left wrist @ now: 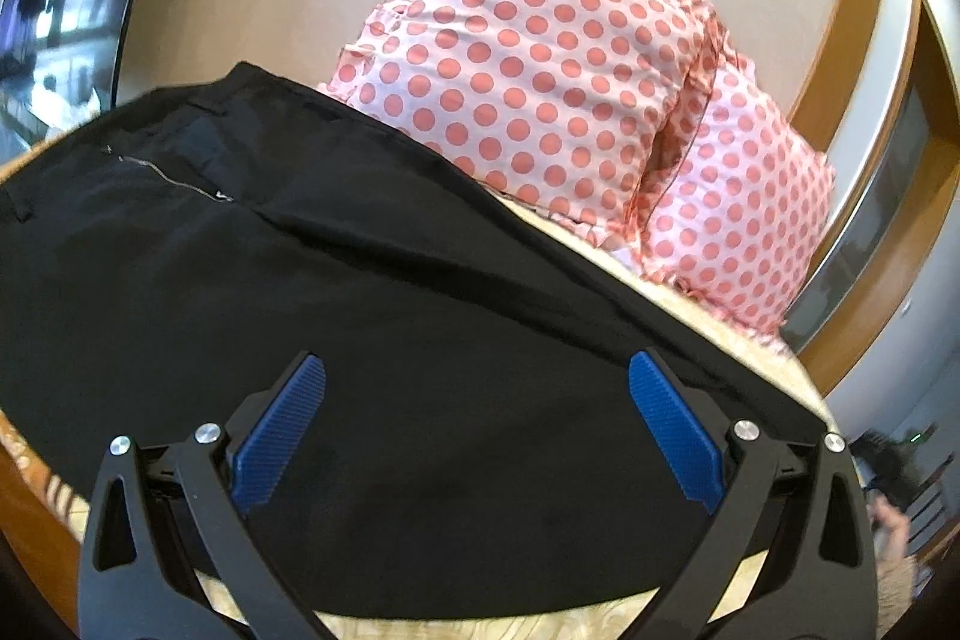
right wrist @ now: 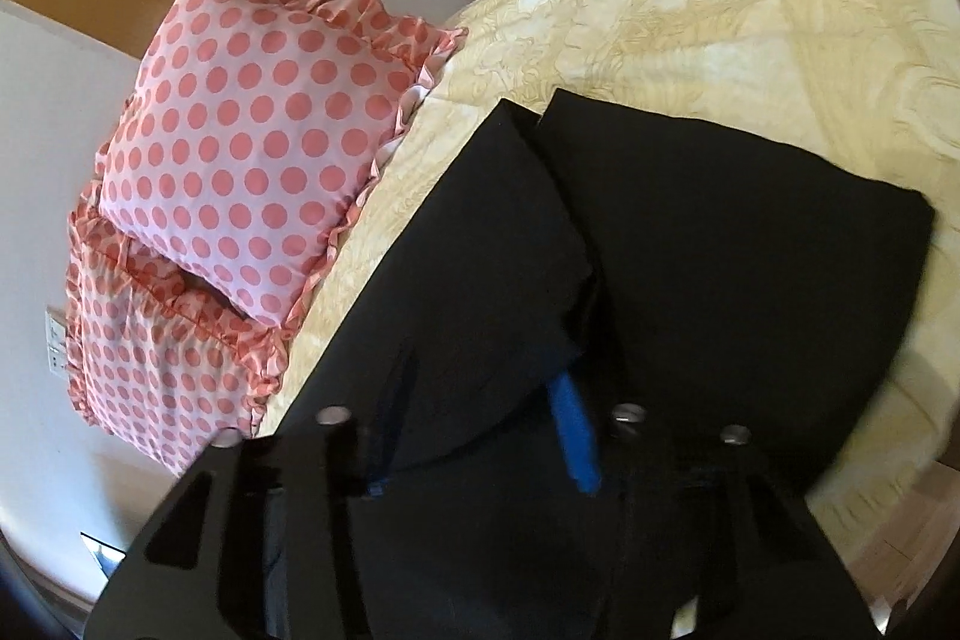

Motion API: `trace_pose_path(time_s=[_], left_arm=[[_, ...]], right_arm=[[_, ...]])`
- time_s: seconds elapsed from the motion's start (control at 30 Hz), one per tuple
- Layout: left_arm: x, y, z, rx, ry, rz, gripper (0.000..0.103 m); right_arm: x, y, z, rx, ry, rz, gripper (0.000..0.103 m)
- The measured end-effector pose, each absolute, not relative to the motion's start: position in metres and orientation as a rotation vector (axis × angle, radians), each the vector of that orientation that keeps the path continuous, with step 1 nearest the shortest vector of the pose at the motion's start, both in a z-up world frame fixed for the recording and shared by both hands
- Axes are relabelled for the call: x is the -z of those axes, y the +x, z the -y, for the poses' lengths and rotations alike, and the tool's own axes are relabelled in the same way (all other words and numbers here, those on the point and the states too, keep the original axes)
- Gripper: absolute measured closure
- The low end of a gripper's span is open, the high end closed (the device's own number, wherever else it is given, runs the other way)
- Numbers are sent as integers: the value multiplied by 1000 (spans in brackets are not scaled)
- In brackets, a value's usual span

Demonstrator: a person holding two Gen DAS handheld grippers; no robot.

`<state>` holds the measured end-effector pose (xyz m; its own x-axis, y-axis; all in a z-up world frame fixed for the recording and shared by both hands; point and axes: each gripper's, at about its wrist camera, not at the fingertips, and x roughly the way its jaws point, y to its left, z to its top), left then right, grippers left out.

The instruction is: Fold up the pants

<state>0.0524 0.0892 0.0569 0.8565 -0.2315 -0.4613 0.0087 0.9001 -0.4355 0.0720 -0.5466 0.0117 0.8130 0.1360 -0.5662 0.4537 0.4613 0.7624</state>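
Black pants (left wrist: 312, 292) lie spread on a cream bedspread (left wrist: 738, 328), the zipper and waistband at the upper left of the left wrist view. My left gripper (left wrist: 477, 370) is open, its blue pads (left wrist: 282, 436) hovering over the pants with nothing between them. In the right wrist view the pants (right wrist: 720, 244) show as two leg ends side by side. My right gripper (right wrist: 480, 418) is shut on a fold of the pants' near leg; one blue pad (right wrist: 576, 436) shows, the other is hidden under cloth.
Two pink polka-dot pillows (left wrist: 540, 58) lean against the beige wall at the bed's head, also in the right wrist view (right wrist: 252, 142). The bedspread (right wrist: 720, 16) extends beyond the leg ends. A wooden bed frame edge (left wrist: 24, 496) runs at the lower left.
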Motion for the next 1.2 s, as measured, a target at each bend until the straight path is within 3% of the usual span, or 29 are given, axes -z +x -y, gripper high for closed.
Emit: trace_pose_path(time_s=[0.07,0.3,0.47,0.7,0.8,0.83,0.9,1.07,1.2], left_arm=[[-58,57,-95,101,-463,-530,2],[-79,109,-139,74,-579,-600,2],[-95,185,-152,46,-572,-651,3],[-80,323,-159,-89,-586,-836,17],[-62,362,-164,-166,-582,-926,32],[-57,369,-166,-186,-583,-941,57],[-45,373,-176,-204,-617,-980,89],[-72,314,-198,-156,-672,-845,95],[-127,196,-203,-99,-621,-625,94]], right_arm=[[-1,83,553,170,1127,-602,100],[-39,48,566,98,1040,-394,100],[-46,37,568,101,1020,-375,101],[-43,38,568,95,1025,-392,100],[-44,37,568,93,1006,-399,100],[-45,37,567,94,993,-400,100],[-48,40,566,92,970,-400,100],[-59,48,570,84,939,-379,100],[-79,32,580,100,899,-297,100]])
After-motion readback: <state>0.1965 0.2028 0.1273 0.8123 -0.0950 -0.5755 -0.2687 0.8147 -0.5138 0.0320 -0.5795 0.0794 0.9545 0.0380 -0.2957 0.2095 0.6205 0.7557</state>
